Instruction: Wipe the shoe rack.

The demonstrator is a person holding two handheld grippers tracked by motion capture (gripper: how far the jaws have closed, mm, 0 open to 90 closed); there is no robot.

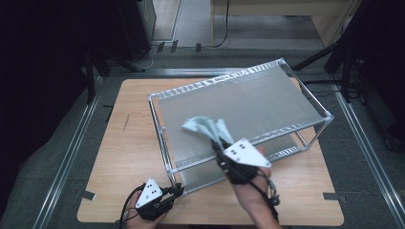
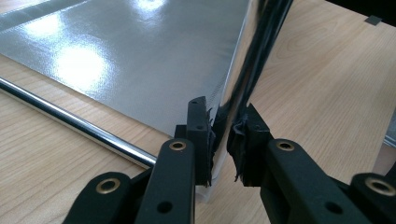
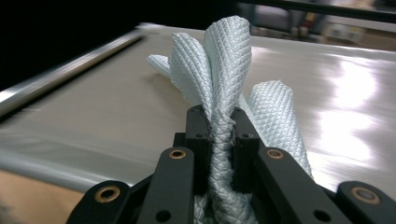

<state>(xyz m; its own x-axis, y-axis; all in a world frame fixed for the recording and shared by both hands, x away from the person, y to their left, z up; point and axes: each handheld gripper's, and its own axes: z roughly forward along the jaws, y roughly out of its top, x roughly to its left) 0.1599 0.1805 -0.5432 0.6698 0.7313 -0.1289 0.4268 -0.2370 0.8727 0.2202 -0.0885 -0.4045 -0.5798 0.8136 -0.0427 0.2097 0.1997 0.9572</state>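
Wooden worktop (image 1: 124, 157) with a pale grain carries a chrome rack (image 1: 239, 119), a two-tier metal frame with grey sheet shelves, set at a slant so that one corner points towards me. Dark floor and black stands surround the worktop beyond the rack.

My left gripper (image 1: 177, 191) sits low at the rack's nearest corner. In the left gripper view its jaws are pressed together on the upright chrome post (image 2: 243, 79) of that corner, one pad on each side of the shiny tube, just above the lower shelf (image 2: 126, 60) and beside the horizontal bottom rail (image 2: 79, 123).

My right gripper (image 1: 218, 143) is over the near edge of the rack's top shelf (image 1: 258, 100), to the right of the clamped post. Its jaws are pinching a pale blue-green cloth (image 3: 224, 84) with a diamond weave. The bunched cloth rises in several folds from between the pads, and in the high view it fans out from the gripper over the top shelf's near left part, slightly blurred. Whether its loose end touches the shelf sheet I cannot tell.
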